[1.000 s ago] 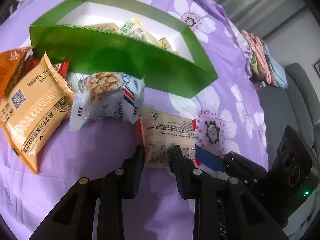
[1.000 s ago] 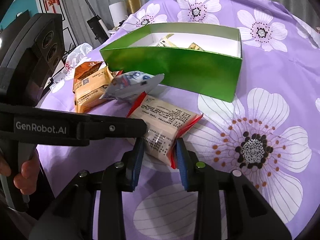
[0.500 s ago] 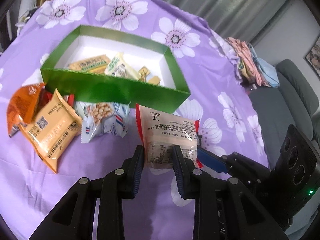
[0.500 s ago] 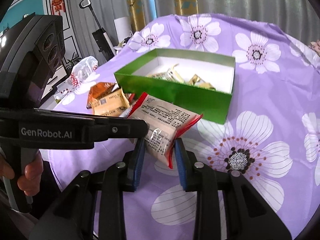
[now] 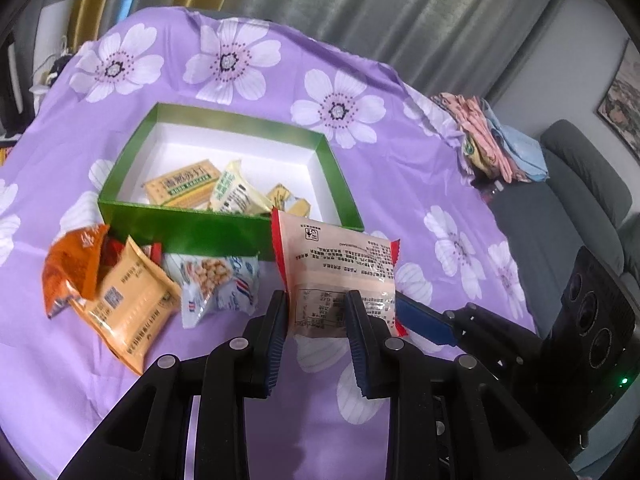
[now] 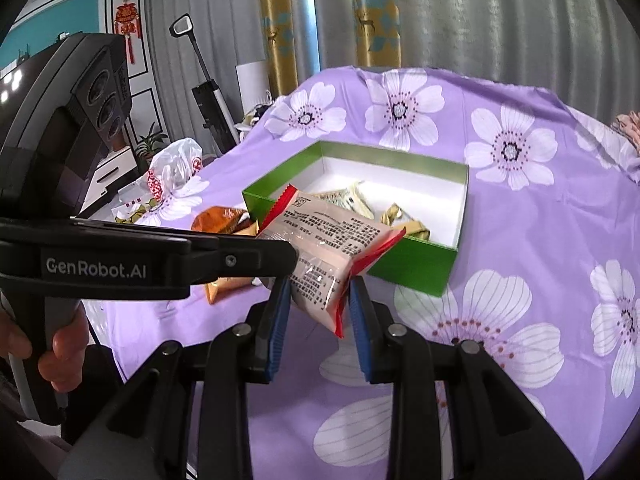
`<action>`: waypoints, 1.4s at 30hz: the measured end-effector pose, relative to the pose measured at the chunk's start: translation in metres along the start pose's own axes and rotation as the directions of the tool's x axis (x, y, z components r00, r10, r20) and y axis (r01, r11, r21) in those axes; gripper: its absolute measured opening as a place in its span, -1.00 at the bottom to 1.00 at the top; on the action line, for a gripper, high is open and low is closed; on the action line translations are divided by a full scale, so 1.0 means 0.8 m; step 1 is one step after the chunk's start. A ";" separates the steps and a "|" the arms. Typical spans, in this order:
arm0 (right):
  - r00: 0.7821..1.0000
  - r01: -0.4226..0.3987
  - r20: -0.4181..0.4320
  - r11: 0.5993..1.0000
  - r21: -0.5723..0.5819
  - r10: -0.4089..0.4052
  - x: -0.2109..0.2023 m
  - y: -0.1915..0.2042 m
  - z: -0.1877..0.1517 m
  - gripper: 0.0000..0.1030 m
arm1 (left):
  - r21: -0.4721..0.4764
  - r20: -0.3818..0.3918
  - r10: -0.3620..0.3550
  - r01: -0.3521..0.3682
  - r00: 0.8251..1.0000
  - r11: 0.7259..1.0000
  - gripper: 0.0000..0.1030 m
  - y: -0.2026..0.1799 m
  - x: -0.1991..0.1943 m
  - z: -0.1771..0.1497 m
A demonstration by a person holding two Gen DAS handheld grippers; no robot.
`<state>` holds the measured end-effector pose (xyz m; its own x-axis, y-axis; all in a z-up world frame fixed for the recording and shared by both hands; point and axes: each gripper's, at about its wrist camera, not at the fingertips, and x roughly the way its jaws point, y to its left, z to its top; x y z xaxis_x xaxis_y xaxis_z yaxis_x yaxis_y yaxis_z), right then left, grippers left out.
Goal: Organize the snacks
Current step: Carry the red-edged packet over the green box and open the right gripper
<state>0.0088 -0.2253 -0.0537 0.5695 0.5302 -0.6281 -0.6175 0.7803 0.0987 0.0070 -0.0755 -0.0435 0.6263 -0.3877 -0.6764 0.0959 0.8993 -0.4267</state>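
A pale snack packet with red ends is held in the air by both grippers, above the table in front of the green box. My left gripper is shut on its near end. My right gripper is shut on its other side, where the packet shows again. The green box holds several small packets. On the cloth to the left lie an orange packet, a tan packet and a white-blue peanut packet.
The table is covered by a purple flowered cloth. A folded pile of fabric lies at its far right edge, next to a grey sofa. A plastic bag sits at the table's left edge in the right wrist view.
Both grippers have lifted the red-ended packet off the cloth and risen high above the table. The box and loose packets now look smaller and lower.
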 end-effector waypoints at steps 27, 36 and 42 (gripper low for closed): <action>0.998 -0.005 0.064 1.000 -0.028 0.007 0.087 -0.040 0.083 -0.41 | 0.073 0.071 0.073 -0.079 0.995 0.994 -0.44 0.035 0.051 0.111; 1.000 0.002 0.014 1.000 -0.019 -0.002 0.126 -0.053 0.090 -0.41 | 0.054 0.036 0.087 -0.089 0.996 0.995 -0.44 0.057 0.084 0.124; 1.000 0.000 -0.017 1.000 -0.006 0.000 0.143 -0.056 0.090 -0.40 | 0.040 0.012 0.088 -0.088 0.996 0.995 -0.44 0.064 0.096 0.124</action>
<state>0.1403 -0.1757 -0.0744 0.5601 0.5246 -0.6412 -0.6209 0.7782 0.0944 0.1365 -0.0389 -0.0577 0.6417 -0.3045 -0.7040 0.0707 0.9374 -0.3410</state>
